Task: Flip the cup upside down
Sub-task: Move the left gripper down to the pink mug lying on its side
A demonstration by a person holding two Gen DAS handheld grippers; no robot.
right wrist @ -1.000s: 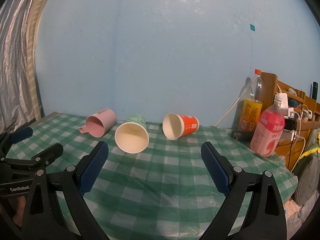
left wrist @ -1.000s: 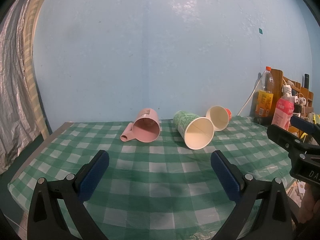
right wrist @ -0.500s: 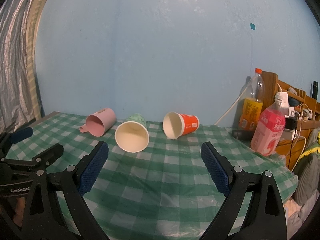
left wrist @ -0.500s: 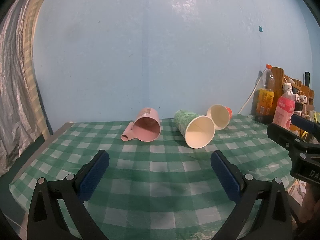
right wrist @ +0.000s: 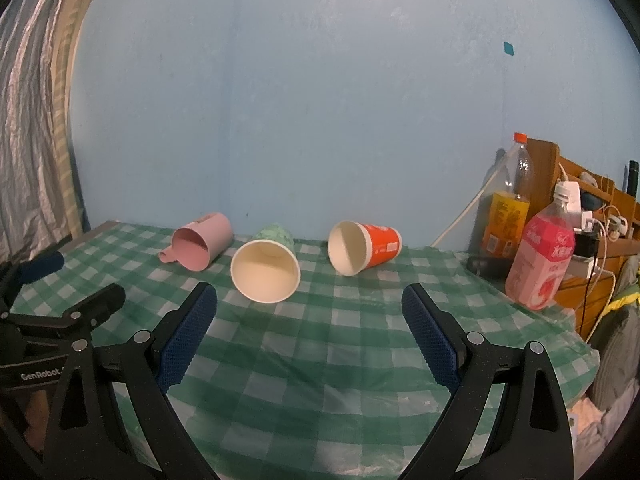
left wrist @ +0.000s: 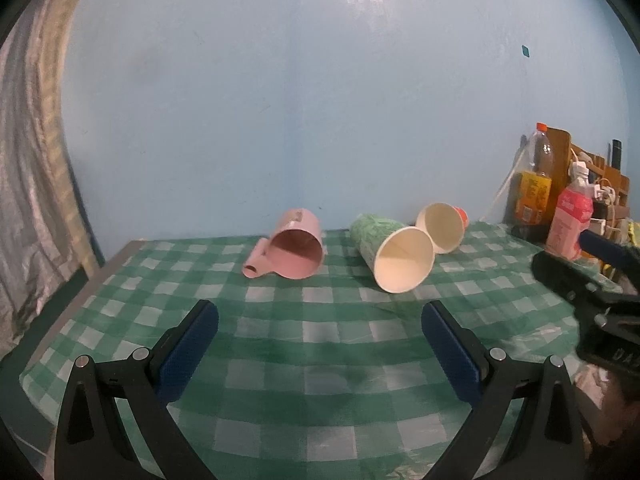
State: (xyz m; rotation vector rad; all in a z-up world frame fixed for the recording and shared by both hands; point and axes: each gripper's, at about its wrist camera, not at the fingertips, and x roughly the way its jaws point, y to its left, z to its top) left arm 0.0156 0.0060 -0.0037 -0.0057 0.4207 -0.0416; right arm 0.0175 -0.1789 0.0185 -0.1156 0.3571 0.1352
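Almost nothing has moved since the earlier frames: both grippers hover where they were, over the near edge of the table point(left wrist: 320, 332). The left gripper point(left wrist: 320, 344) is spread wide and empty, and so is the right gripper point(right wrist: 308, 328). Three cups lie on their sides in a row near the table's far edge: pink mug point(left wrist: 294, 249), green paper cup point(left wrist: 394, 252), orange paper cup point(right wrist: 366, 247). Two bottles point(right wrist: 538, 258) stand at the right edge.

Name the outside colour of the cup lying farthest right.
Orange-red cup with a white interior, clearest in the right wrist view.
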